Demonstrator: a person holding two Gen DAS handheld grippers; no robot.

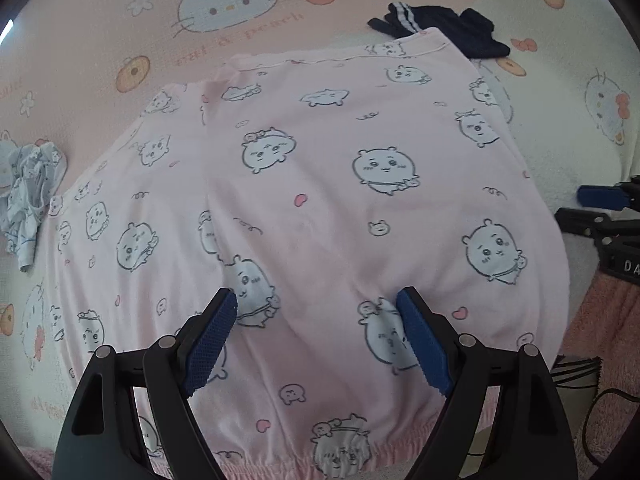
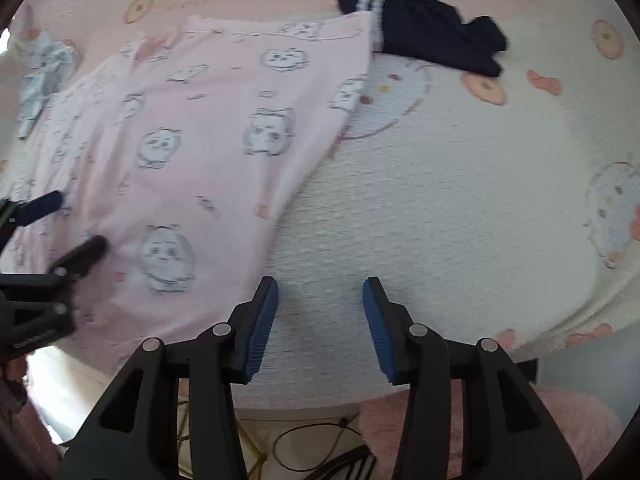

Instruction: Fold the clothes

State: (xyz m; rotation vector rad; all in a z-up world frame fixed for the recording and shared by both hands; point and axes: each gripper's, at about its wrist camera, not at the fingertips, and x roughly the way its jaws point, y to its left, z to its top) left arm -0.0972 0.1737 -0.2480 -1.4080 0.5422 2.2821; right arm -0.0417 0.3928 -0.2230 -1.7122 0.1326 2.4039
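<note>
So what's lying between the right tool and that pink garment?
Nothing: in the right wrist view only bare white bedcover separates the right tool from the pink garment.

Pink garment (image 1: 320,200): cartoon-print, spread flat on bed, elastic hem nearest.
Navy garment (image 1: 440,32): white-striped, crumpled, touching pink garment's far corner.
Pale-blue garment (image 1: 32,188): crumpled, left.

cartoon-cat bedsheet (image 1: 100,20) | pink fuzzy rug (image 2: 500,432) | black cables (image 2: 316,440) on floor
</note>
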